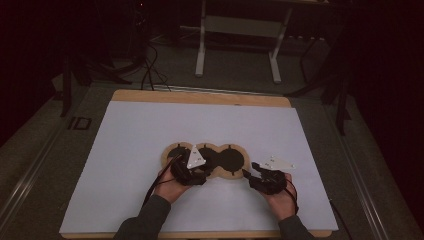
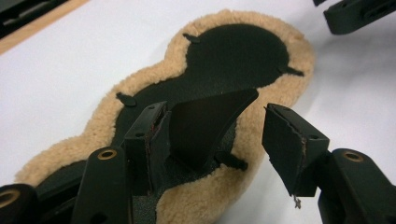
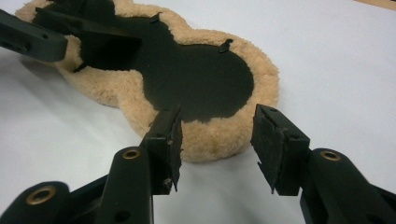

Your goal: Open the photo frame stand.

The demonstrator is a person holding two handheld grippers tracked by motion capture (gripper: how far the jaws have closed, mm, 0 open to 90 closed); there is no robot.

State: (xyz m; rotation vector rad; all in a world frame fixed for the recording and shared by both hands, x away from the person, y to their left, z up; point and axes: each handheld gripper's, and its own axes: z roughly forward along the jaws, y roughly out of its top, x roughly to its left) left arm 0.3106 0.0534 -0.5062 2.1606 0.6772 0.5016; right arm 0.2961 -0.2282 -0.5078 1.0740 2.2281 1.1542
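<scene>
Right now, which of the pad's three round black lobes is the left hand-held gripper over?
The end lobe at the left of the tan fleecy pad, under the left hand-held gripper; the other two lie uncovered.

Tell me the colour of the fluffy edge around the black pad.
Tan fleece edge, clearest in the right gripper view.

This looks like a lab or a test room set up for recording, kept dim. A wooden bench (image 1: 200, 96) carries a large white sheet (image 1: 150, 145) as its work surface. Behind it, black cables (image 1: 150, 70) trail over a grey carpeted floor (image 1: 235, 75), and the white metal frame of another table (image 1: 202, 45) stands further back. Dark stand legs (image 1: 67, 80) rise at the left and right, and the rest of the room lies in darkness.
</scene>
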